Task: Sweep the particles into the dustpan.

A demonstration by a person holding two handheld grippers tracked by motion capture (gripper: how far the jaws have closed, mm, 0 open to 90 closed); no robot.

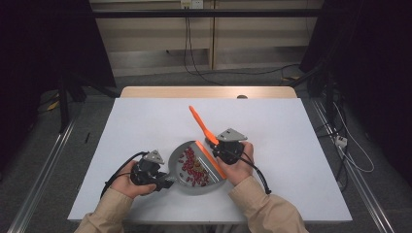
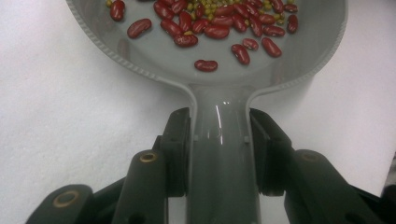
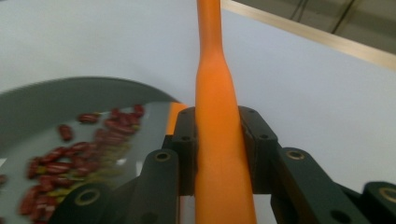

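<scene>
Dustpan (image 1: 194, 167): grey, flat on the white table (image 1: 145, 121), near the front edge, slightly left of centre; its handle points to about 8 o'clock in the high view.
Beans (image 1: 193, 167): red kidney beans with some small yellow-green ones, lying inside the pan, gathered towards its open lip.
Left gripper (image 2: 219, 135): jaws closed on the dustpan handle, one on each side of it.
Brush (image 1: 203, 127): orange; its handle rises towards 11 o'clock and its head lies along the pan's lip at the 3 o'clock side.
Right gripper (image 3: 218, 140): jaws clamped on the brush handle, low down near the head.
Risk, tipping: if the left hand lifts or tilts the pan towards the lip, I judge the beans would roll back onto the table.
Risk, flicking: a hard brush stroke could throw beans over the low rim.
Risk, slip: the handle is smooth and glossy and might twist in the jaws.
Hard to see: the bristles sit behind the right hand; the right gripper view blurs the beans, and any strays beside the pan cannot be made out.
</scene>
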